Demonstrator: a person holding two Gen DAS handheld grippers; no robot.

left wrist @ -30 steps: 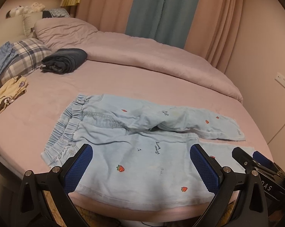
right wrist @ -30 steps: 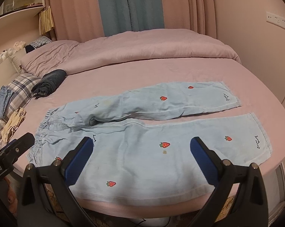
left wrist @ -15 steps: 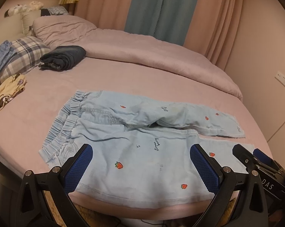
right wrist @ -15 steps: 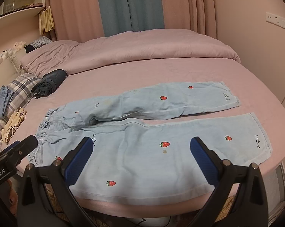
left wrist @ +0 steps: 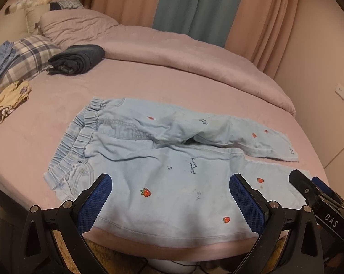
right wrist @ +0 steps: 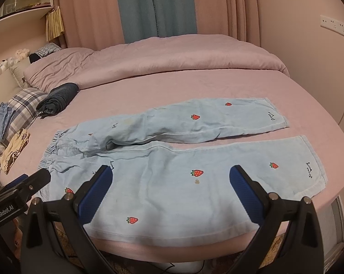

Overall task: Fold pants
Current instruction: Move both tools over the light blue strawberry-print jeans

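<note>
Both grippers' jaws gape wide over the pants (right wrist: 194, 159), holding nothing.

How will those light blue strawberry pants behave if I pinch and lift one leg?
The strawberry pants lie flat and creased, so the leg will probably drape limply. They look like thin denim, likely light. The pink bedsheet looks soft, so the rest may drag along rather than slide freely.
</note>
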